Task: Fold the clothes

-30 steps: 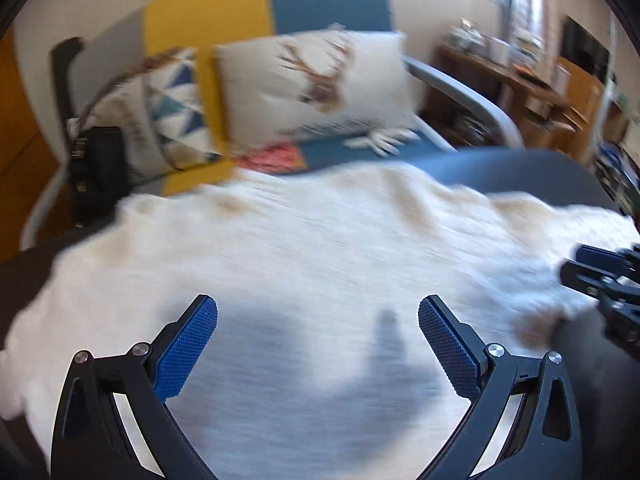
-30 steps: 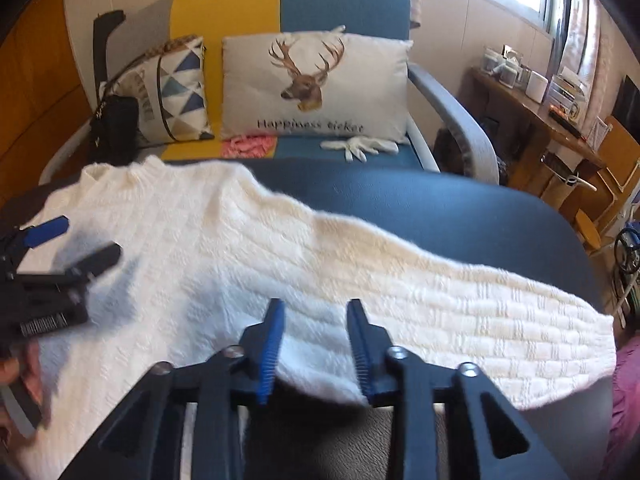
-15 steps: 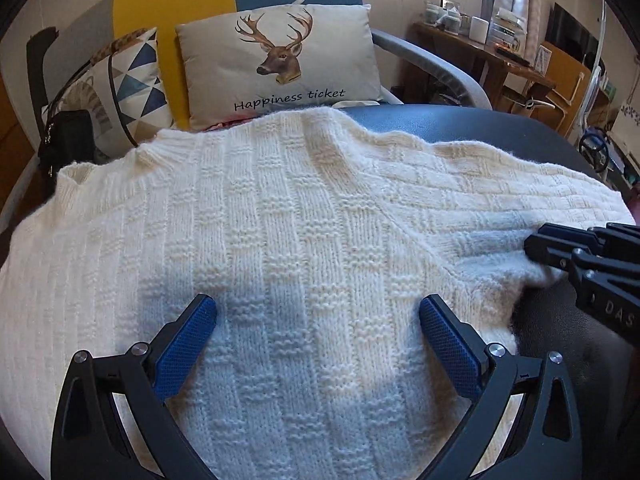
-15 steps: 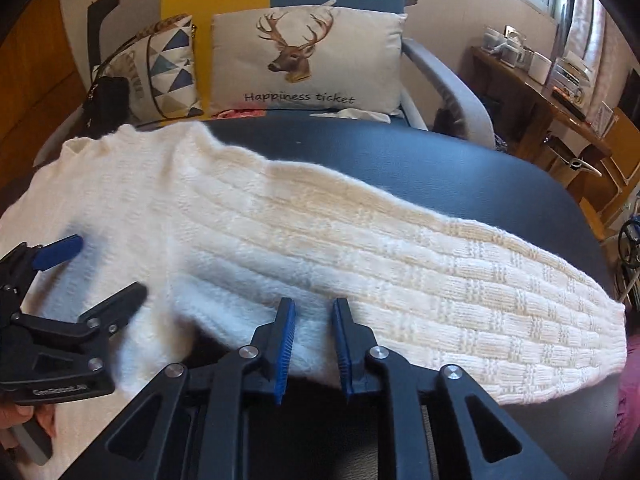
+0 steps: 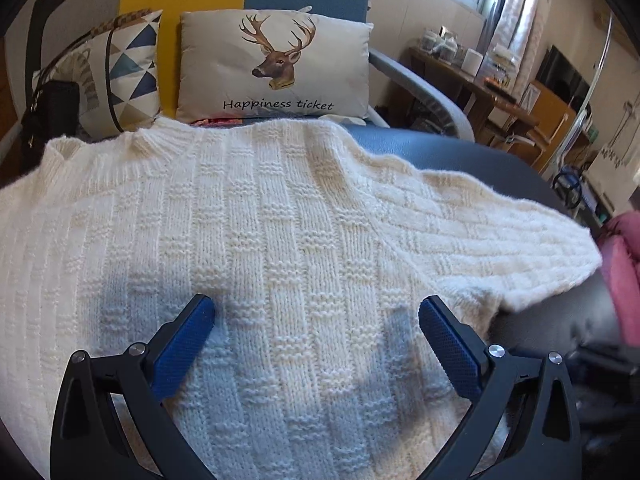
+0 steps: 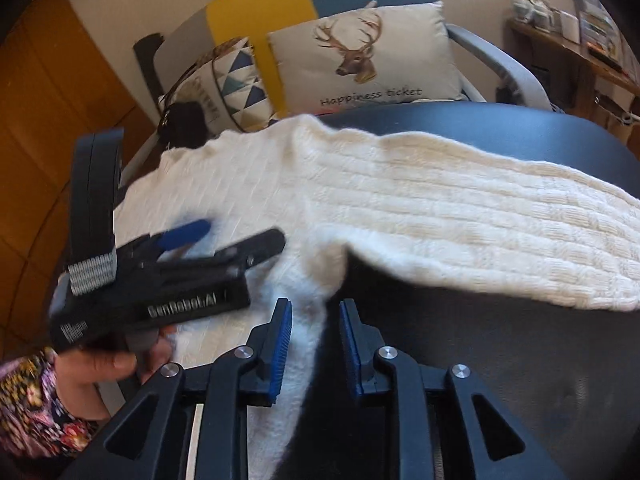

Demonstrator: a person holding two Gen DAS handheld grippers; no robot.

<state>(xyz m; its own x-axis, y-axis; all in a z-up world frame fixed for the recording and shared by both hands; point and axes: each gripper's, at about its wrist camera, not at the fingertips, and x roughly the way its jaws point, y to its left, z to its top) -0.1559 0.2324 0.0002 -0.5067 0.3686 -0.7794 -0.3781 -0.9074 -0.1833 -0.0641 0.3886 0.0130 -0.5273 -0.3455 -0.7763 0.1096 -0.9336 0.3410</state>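
A cream knitted sweater [image 5: 280,240] lies spread flat on a dark table, collar toward the sofa, one sleeve [image 6: 500,240] stretched out to the right. My left gripper [image 5: 316,312] is wide open just above the sweater's body; it also shows in the right wrist view [image 6: 224,236]. My right gripper [image 6: 315,312] is open a little at the sweater's right side edge below the armpit, with the fabric edge lying between its fingers [image 6: 280,344].
A dark table [image 6: 500,360] bears the sweater. Behind stands a sofa with a deer pillow [image 5: 276,68] and a triangle-pattern pillow [image 5: 120,68]. A black bag [image 5: 44,108] sits at its left. A pink cloth [image 5: 624,272] lies at the right. A wooden desk [image 5: 480,92] is far right.
My right gripper has drawn back and left from the sleeve's underside to the sweater's side edge, its fingers a little wider apart. My left gripper has stayed open over the body.
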